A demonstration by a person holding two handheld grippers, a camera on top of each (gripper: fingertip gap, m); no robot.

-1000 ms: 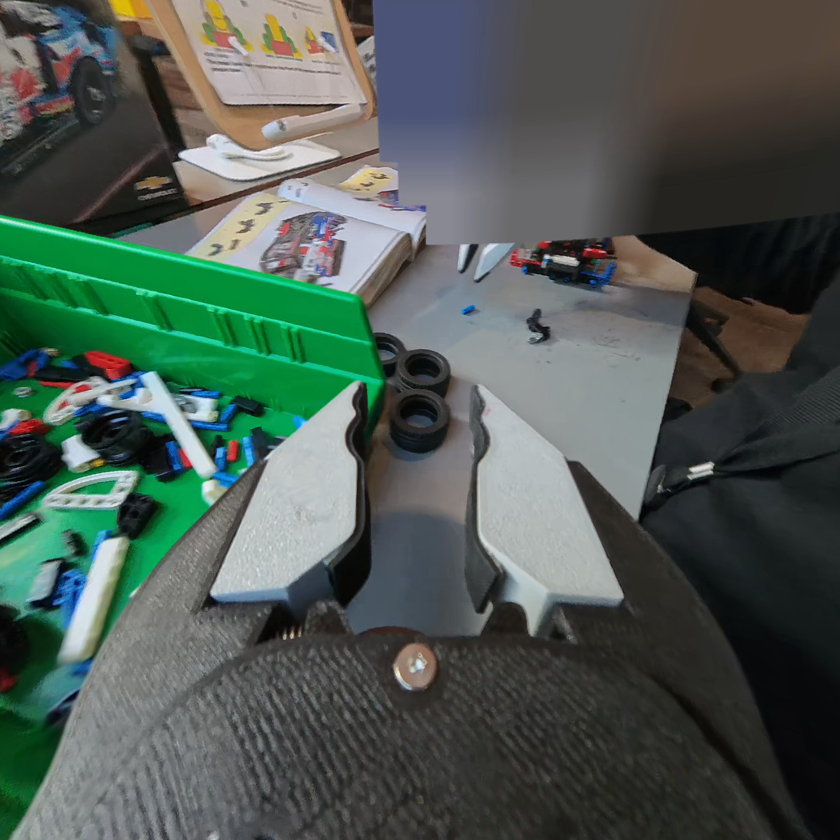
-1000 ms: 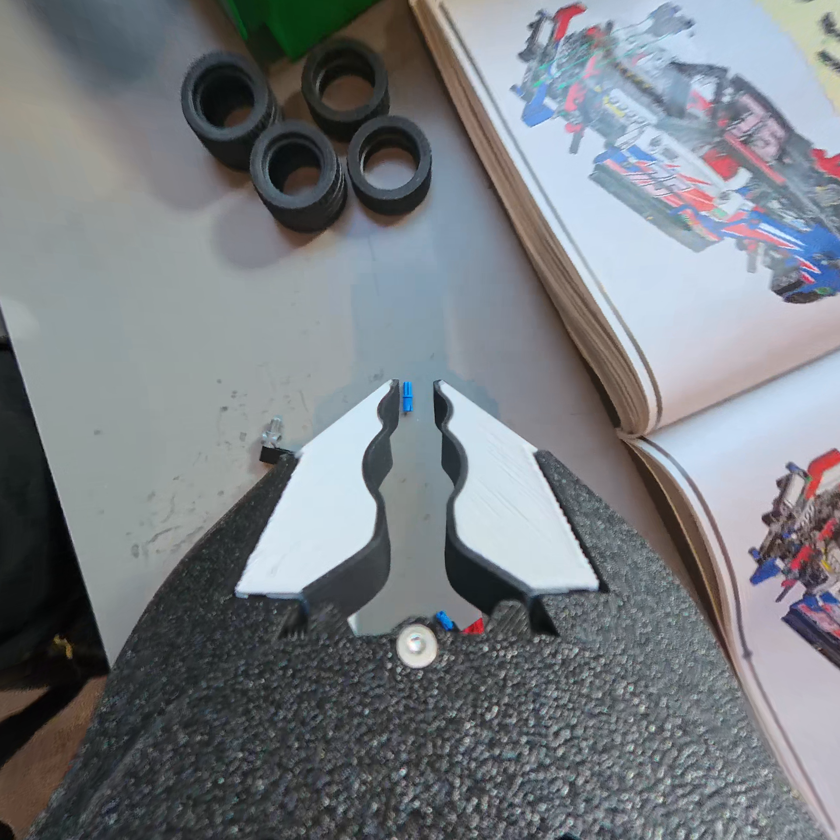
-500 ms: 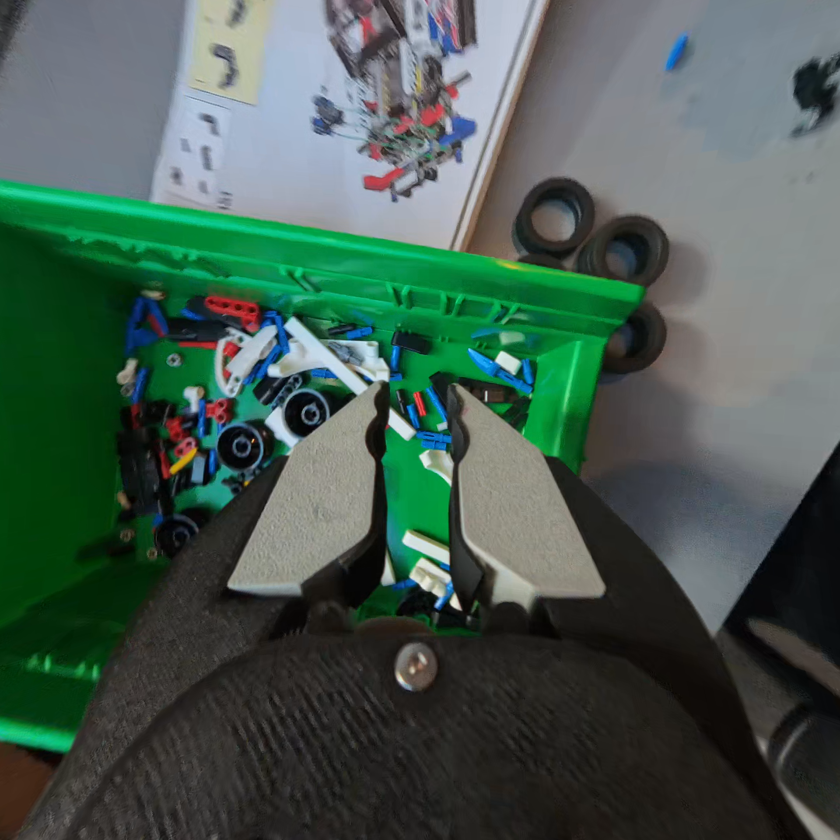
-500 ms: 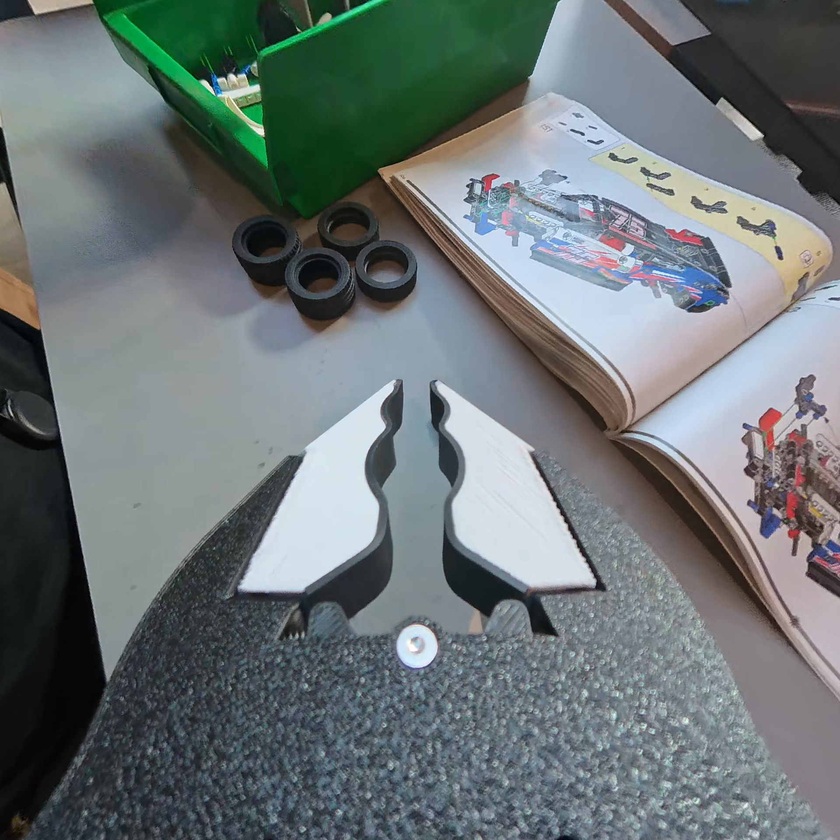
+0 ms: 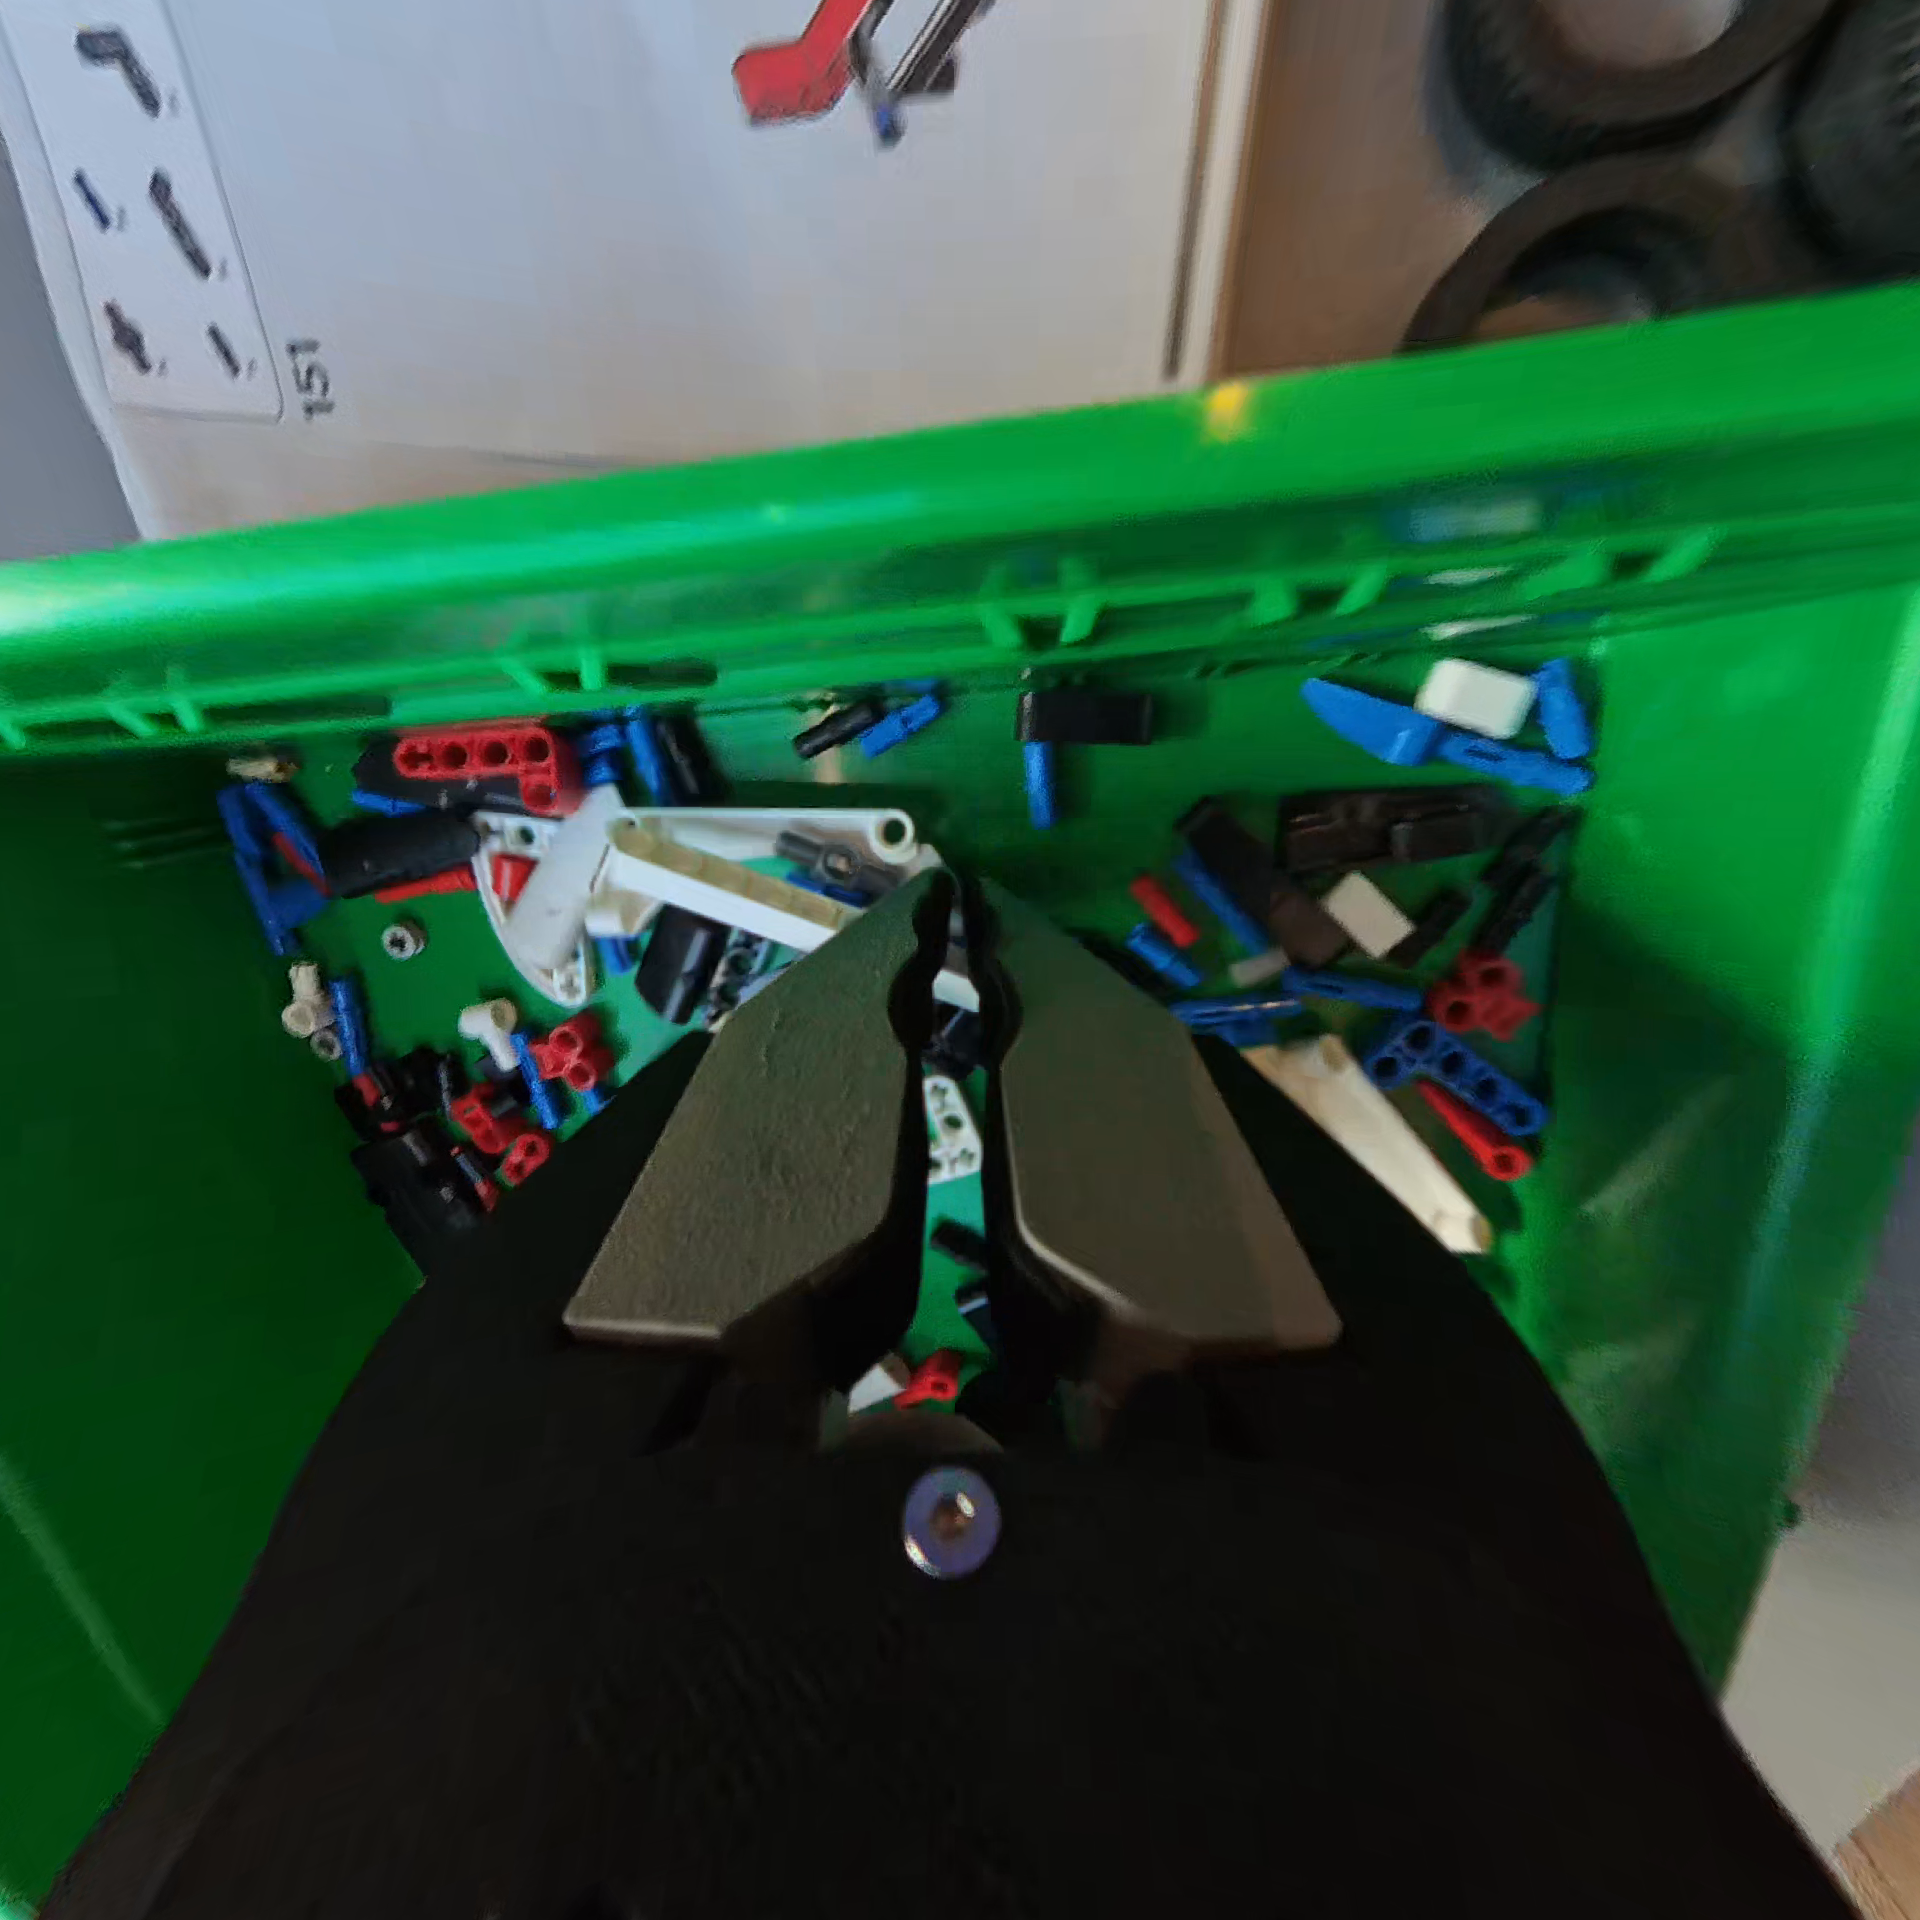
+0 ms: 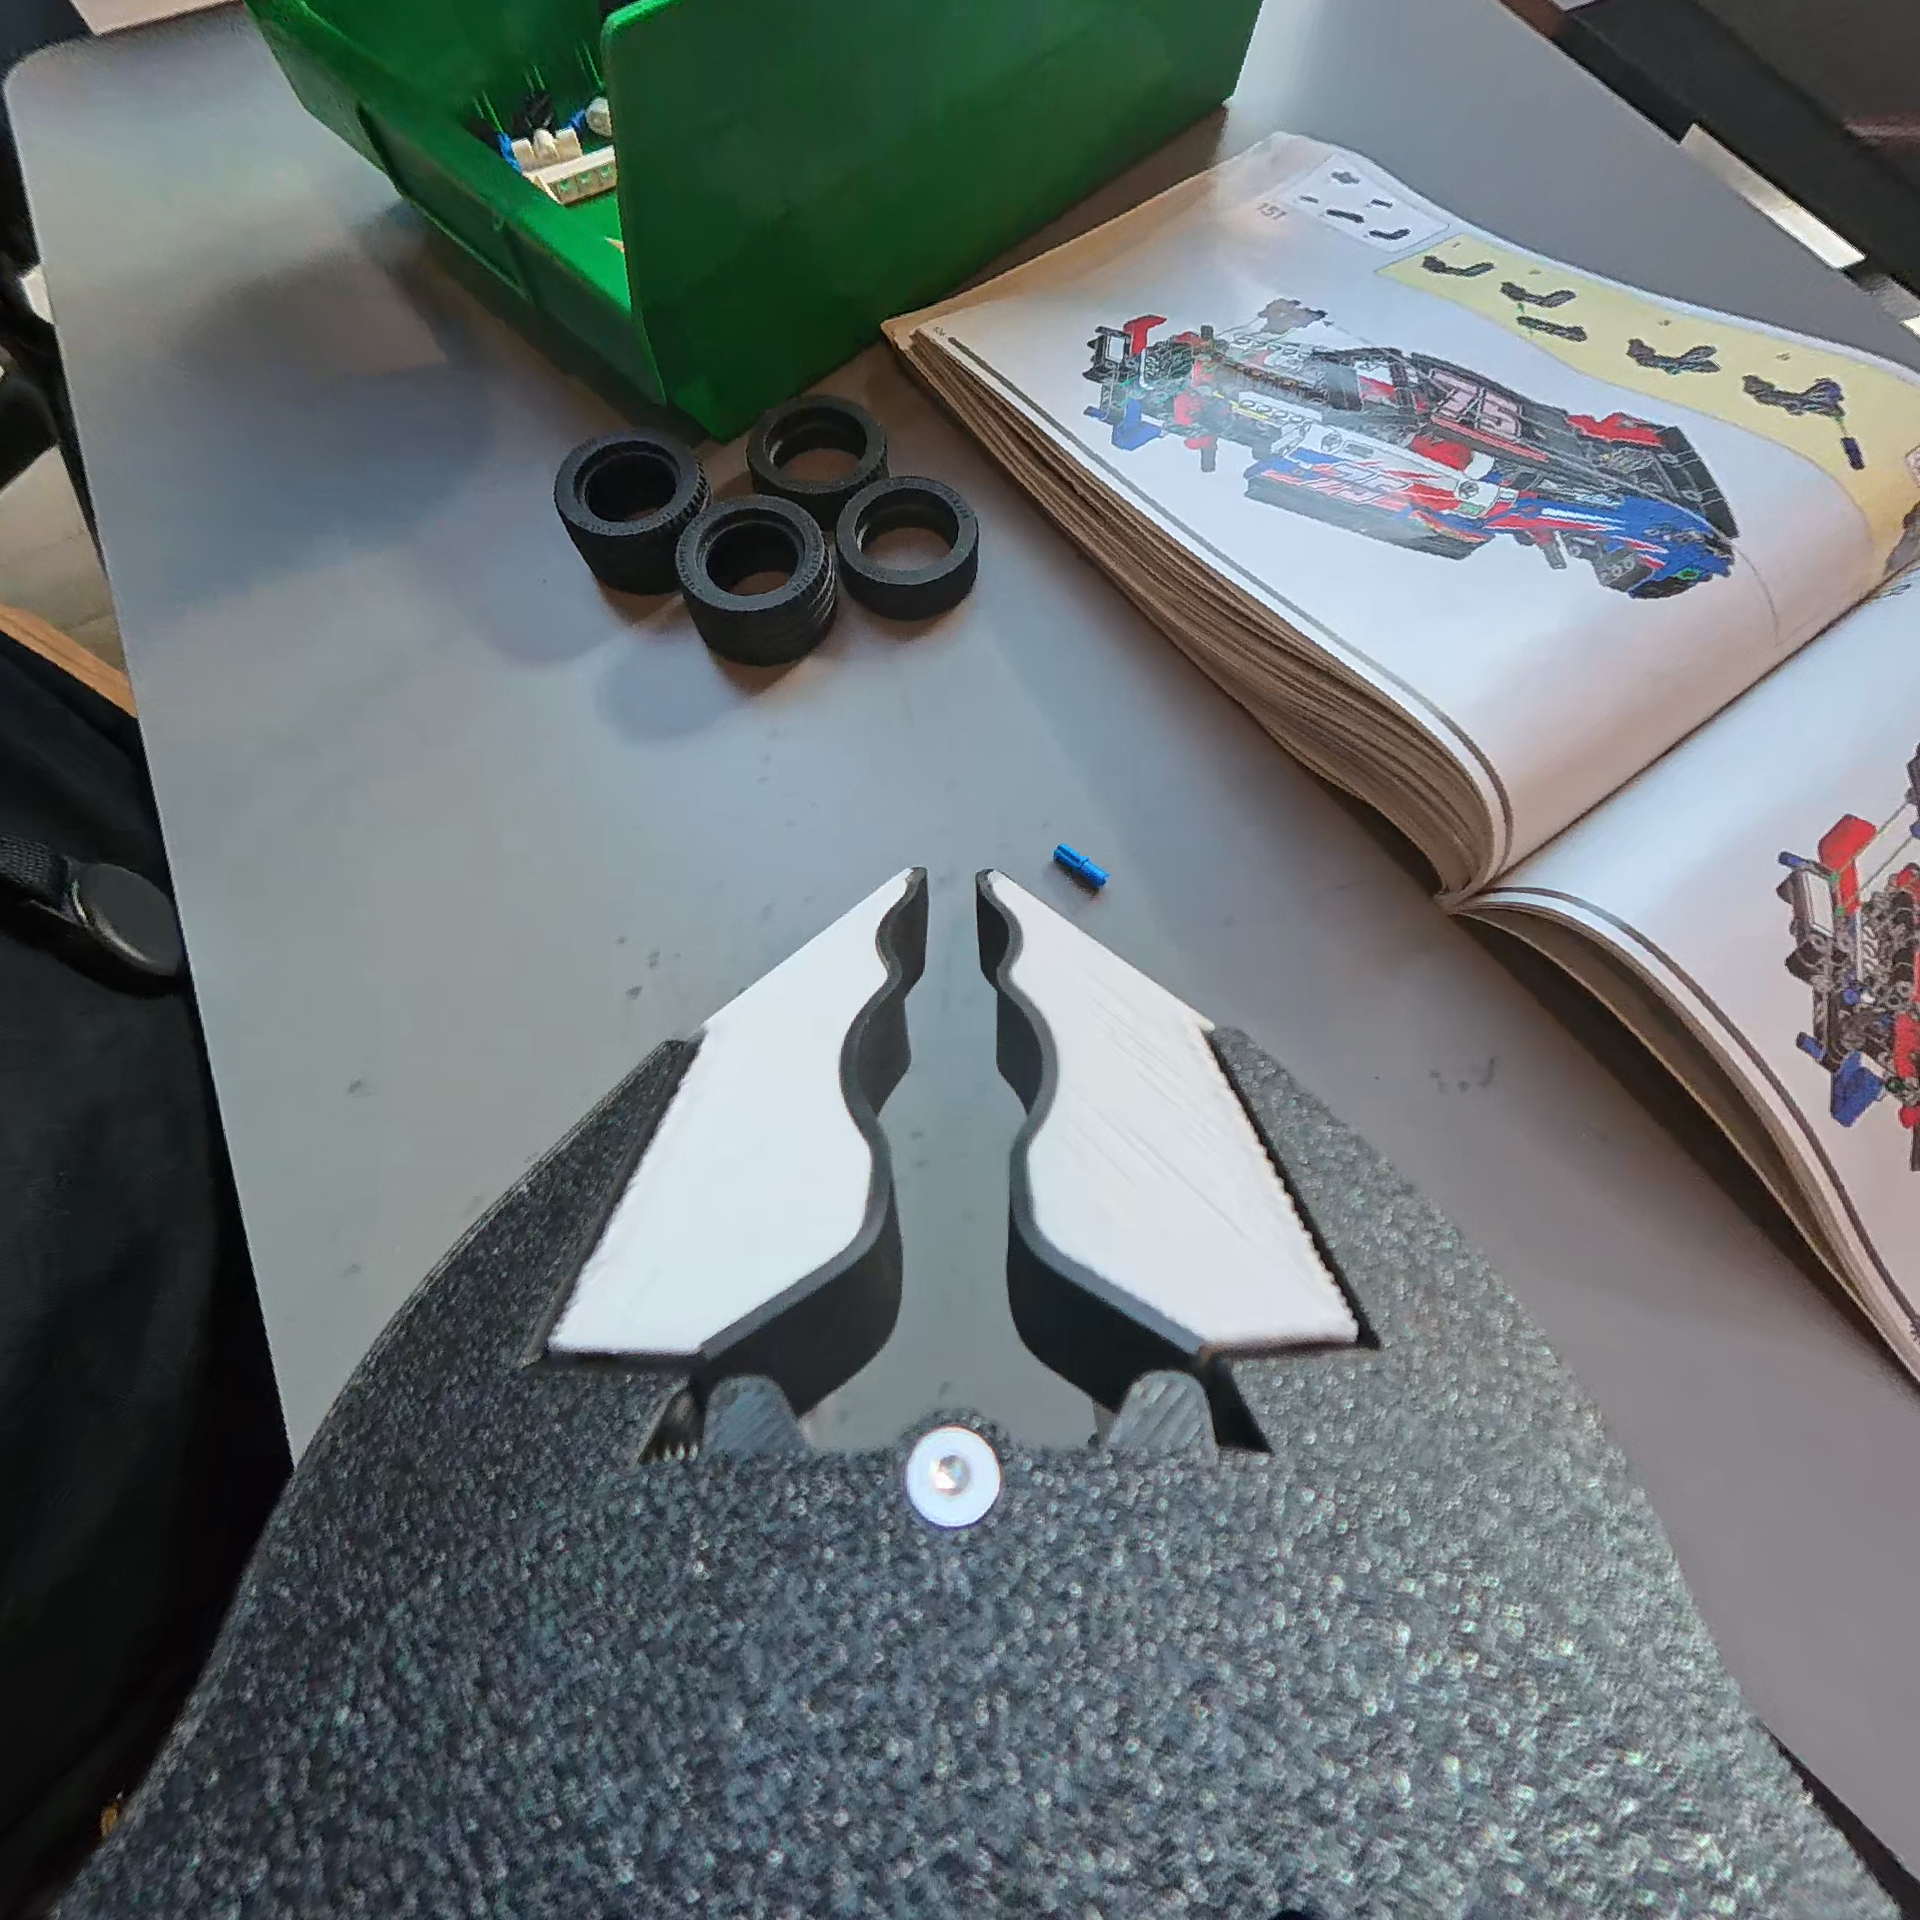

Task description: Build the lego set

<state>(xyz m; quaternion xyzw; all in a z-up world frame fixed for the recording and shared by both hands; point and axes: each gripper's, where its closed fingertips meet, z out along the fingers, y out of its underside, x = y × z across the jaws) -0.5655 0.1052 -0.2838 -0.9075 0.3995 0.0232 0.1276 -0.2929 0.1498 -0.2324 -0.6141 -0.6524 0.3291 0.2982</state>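
My left gripper [image 5: 964,891] is down inside the green bin [image 5: 935,520], over a heap of loose lego pieces: white panels [image 5: 727,873], red beams [image 5: 488,758], blue pins [image 5: 1455,743] and black parts. Its jaws are closed to a sliver at the tips. Nothing shows between them. My right gripper [image 6: 951,883] hovers over the grey table [image 6: 416,831], jaws a narrow gap apart and empty. A small blue pin [image 6: 1081,864] lies on the table just right of its tips.
Several black tyres [image 6: 764,525] sit beside the bin [image 6: 883,156], and they also show past its rim in the left wrist view [image 5: 1621,239]. The open instruction book [image 6: 1403,468] lies to the right. The table's near edge and a person's dark clothing [image 6: 94,1143] are at the left. Left tips and right tips are each some 20 centimetres from the open instruction book [image 6: 1403,468].
My left gripper swung from the table over the bin, dropped among the pieces and closed. My right gripper lifted and pulled back from the blue pin, which now lies right of its tips.
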